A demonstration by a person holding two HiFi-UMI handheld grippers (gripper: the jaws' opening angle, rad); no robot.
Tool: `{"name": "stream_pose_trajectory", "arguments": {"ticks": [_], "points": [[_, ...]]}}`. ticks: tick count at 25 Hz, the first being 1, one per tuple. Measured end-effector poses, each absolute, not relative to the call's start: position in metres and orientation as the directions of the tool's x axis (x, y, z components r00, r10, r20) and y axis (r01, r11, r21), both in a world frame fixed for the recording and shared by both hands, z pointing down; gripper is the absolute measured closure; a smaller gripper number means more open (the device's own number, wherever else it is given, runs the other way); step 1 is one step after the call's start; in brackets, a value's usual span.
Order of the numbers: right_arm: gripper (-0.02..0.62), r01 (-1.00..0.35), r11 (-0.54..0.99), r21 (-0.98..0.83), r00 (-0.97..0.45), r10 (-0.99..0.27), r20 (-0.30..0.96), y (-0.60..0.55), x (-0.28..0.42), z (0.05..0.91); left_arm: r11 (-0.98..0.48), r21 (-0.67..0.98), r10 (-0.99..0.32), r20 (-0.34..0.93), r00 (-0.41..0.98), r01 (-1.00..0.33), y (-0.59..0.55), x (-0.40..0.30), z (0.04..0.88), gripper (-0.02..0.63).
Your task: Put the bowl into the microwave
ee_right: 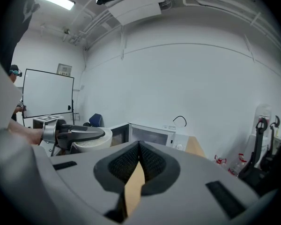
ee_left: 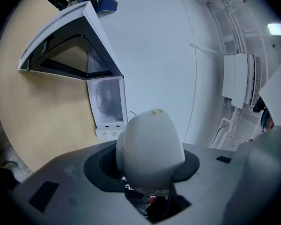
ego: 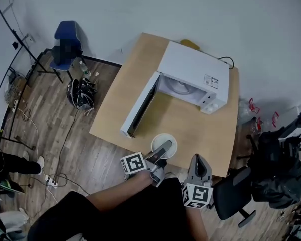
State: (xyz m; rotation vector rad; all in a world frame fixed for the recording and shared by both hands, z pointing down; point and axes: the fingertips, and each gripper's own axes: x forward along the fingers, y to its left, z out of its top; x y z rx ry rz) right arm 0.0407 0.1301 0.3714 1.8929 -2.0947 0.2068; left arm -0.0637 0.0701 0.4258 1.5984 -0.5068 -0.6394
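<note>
A white bowl (ego: pixel 164 143) is at the front edge of the wooden table (ego: pixel 190 127). My left gripper (ego: pixel 162 149) is shut on its rim, one jaw across the inside. In the left gripper view the bowl's outer wall (ee_left: pixel 150 146) fills the space between the jaws. Whether the bowl rests on the table I cannot tell. The white microwave (ego: pixel 193 77) stands at the back of the table with its door (ego: pixel 140 107) swung open toward me, and the turntable shows inside. My right gripper (ego: pixel 197 158) hangs at the front right edge, shut and empty (ee_right: pixel 139 146). The right gripper view shows the bowl (ee_right: pixel 93 142) at left.
A blue chair (ego: pixel 66 43) and a black bag (ego: pixel 80 93) stand on the floor to the left, with cables around them. A black office chair (ego: pixel 231 195) and a black backpack (ego: pixel 273 167) sit at the right. A whiteboard (ee_right: pixel 47 95) stands farther off.
</note>
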Motion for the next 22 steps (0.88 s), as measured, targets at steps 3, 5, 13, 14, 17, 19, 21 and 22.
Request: {"name": "stream_pose_trajectory", "arguments": {"ticks": [3, 5, 13, 14, 17, 19, 21, 22], "points": [[0.54, -0.99, 0.116, 0.082, -0.085, -0.947, 0.31, 0.119, 0.042, 0.372, -0.125, 0.992, -0.651, -0.091, 0.753, 0.012, 0.059, -0.06, 0.433, 0.413], [0.54, -0.99, 0.12, 0.072, -0.093, -0.95, 0.298, 0.108, 0.043, 0.371, -0.123, 0.992, -0.653, -0.091, 0.752, 0.013, 0.049, -0.057, 0.434, 0.413], [0.54, -0.99, 0.14, 0.035, -0.126, -0.956, 0.266, 0.056, 0.062, 0.375, -0.129, 0.991, -0.673, -0.07, 0.737, -0.023, -0.006, -0.045, 0.446, 0.413], [0.54, -0.989, 0.144, 0.03, -0.131, -0.955, 0.265, 0.048, 0.065, 0.376, -0.127, 0.992, -0.678, -0.067, 0.732, -0.027, -0.015, -0.044, 0.448, 0.414], [0.54, -0.987, 0.161, 0.027, -0.148, -0.952, 0.268, 0.021, 0.076, 0.38, -0.117, 0.993, -0.686, -0.069, 0.724, -0.017, -0.043, -0.032, 0.452, 0.413], [0.54, -0.985, 0.171, 0.024, -0.157, -0.948, 0.275, 0.005, 0.083, 0.385, -0.119, 0.993, -0.685, -0.067, 0.725, -0.021, -0.061, -0.023, 0.455, 0.413], [0.54, -0.983, 0.181, 0.014, -0.169, -0.942, 0.292, -0.008, 0.087, 0.393, -0.113, 0.993, -0.686, -0.049, 0.726, -0.04, -0.076, -0.018, 0.464, 0.413], [0.54, -0.982, 0.189, 0.01, -0.177, -0.937, 0.301, -0.013, 0.089, 0.396, -0.105, 0.994, -0.689, -0.044, 0.723, -0.04, -0.084, -0.015, 0.468, 0.413]]}}
